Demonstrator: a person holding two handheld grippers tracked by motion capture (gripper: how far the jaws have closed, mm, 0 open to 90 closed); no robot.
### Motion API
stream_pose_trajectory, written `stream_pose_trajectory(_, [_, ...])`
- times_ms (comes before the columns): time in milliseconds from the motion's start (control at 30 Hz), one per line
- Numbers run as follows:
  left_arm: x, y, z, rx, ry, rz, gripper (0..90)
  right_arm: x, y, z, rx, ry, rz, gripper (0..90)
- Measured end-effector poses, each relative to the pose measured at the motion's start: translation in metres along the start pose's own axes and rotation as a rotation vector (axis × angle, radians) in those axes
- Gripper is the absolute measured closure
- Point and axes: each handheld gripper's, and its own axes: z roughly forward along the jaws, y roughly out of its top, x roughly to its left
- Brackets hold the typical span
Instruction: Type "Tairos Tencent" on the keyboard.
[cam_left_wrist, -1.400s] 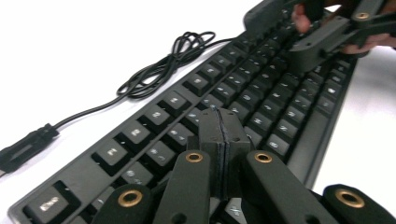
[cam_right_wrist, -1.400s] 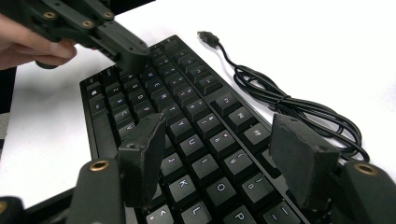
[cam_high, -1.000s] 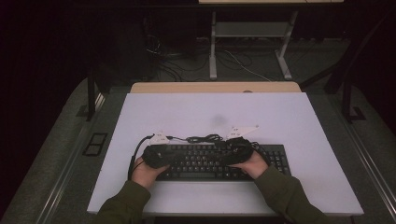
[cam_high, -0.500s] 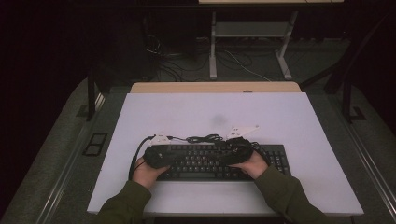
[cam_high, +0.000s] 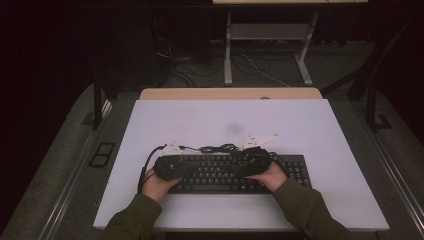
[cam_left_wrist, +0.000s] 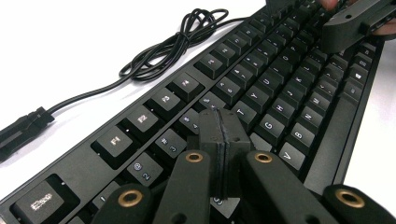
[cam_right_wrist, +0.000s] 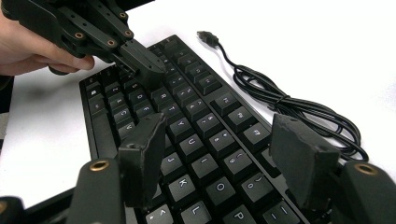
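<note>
A black computer keyboard (cam_high: 230, 172) lies flat on the white table (cam_high: 310, 125), in the lower middle of the high view, its long side running left to right. Its black cable (cam_high: 217, 148) lies coiled just past the far edge of the keys, and in the right gripper view the loops sit at the right of the frame with the USB plug (cam_right_wrist: 207, 37) resting on the bare tabletop near the top centre. The left hand-held gripper (cam_left_wrist: 219, 140) is over the left end of the keyboard; in its own view the two black jaws are pressed flat together with nothing between them, their tip above the number and upper letter rows, though whether it touches a key cannot be told. The right hand-held gripper (cam_right_wrist: 219, 163) is over the right part of the letter keys; its jaws stand well apart and hold nothing, with the keys around J, K and O showing in the gap. In the high view both hands, in olive-green sleeves (cam_high: 310, 212), come in from the bottom edge, one at each end of the key field
</note>
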Motion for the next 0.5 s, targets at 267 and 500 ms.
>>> stream_pose_trajectory(267, [-0.002, 0.002, -0.006, -0.027, -0.005, -0.003, 86.1, 0.000, 0.000, -0.001, -0.003, 0.000, -0.002, 36.2])
stream_pose_trajectory(500, [-0.003, 0.002, -0.011, -0.044, 0.007, -0.007, 74.8, 0.001, 0.001, -0.001, -0.001, 0.011, 0.002, 40.6])
